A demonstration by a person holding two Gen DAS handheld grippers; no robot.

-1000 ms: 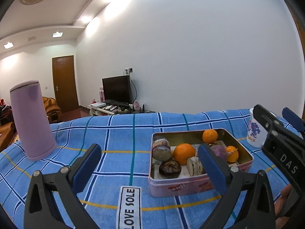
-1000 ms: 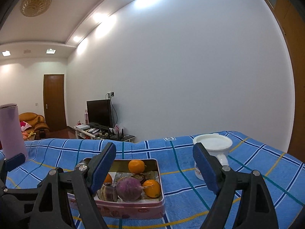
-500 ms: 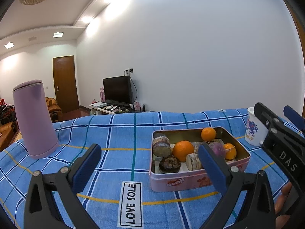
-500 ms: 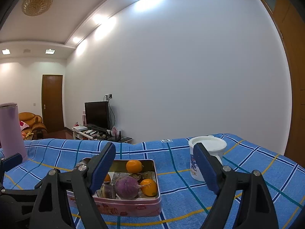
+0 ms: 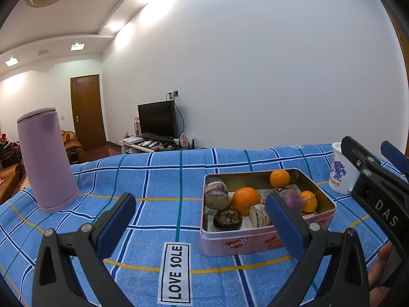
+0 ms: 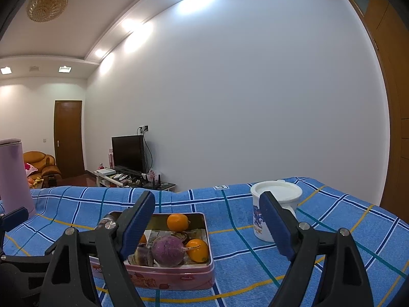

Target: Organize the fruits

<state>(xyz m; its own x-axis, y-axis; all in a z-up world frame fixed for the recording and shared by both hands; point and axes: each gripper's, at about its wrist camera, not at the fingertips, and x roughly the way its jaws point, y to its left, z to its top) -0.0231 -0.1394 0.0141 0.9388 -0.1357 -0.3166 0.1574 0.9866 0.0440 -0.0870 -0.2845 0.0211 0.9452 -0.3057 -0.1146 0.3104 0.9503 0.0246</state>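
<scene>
Blue plaid cloth (image 5: pixel 158 179) w/ pink tin (image 5: pixel 255 240), purple flask (image 5: pixel 46 163), white mug (image 5: pixel 338 176) on it

Left claw (image 6: pixel 10 220) mostly cut off; right claw's finger (image 5: pixel 283 225) hides tin (image 5: pixel 255 243) contents.

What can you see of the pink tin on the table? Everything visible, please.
The pink tin is a shallow, open rectangular box with rounded corners, apparently metal, gold-toned inside, with red printed lettering and pictures on its pink outer wall. No lid is visible. It sits flat on the blue plaid tablecloth, left of the white mug in the right wrist view. Inside lie oranges, a purple round root-like item, a dark round piece and sliced rolls, on paper lining. Neither gripper touches it.
</scene>
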